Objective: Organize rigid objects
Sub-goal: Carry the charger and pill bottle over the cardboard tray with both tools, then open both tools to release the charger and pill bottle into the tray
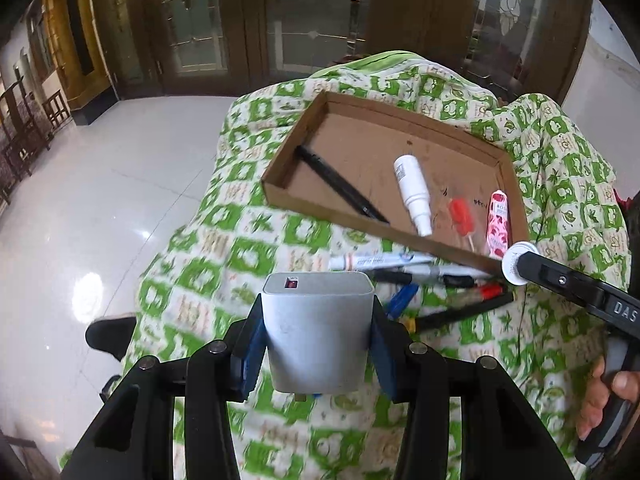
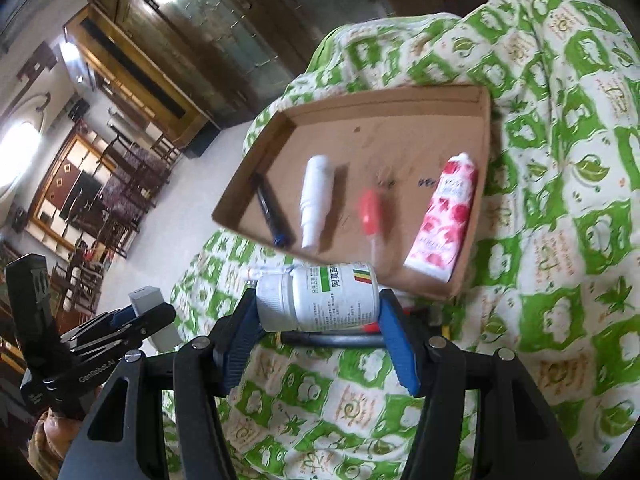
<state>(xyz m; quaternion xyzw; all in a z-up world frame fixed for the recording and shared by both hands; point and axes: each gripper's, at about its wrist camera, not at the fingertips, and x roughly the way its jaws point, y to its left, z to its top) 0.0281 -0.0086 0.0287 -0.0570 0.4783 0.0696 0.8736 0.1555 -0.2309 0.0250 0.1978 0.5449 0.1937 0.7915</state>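
Left gripper (image 1: 318, 344) clamps a grey charger block (image 1: 318, 332); right gripper (image 2: 318, 320) clamps a white pill bottle (image 2: 318, 300) lying sideways (cap to the left). Both hover above the green-checked cloth (image 1: 240, 248), near the cardboard tray (image 1: 360, 136) holding a black pen (image 1: 340, 186), spray bottle (image 1: 412, 192), pink tube (image 1: 497, 228).
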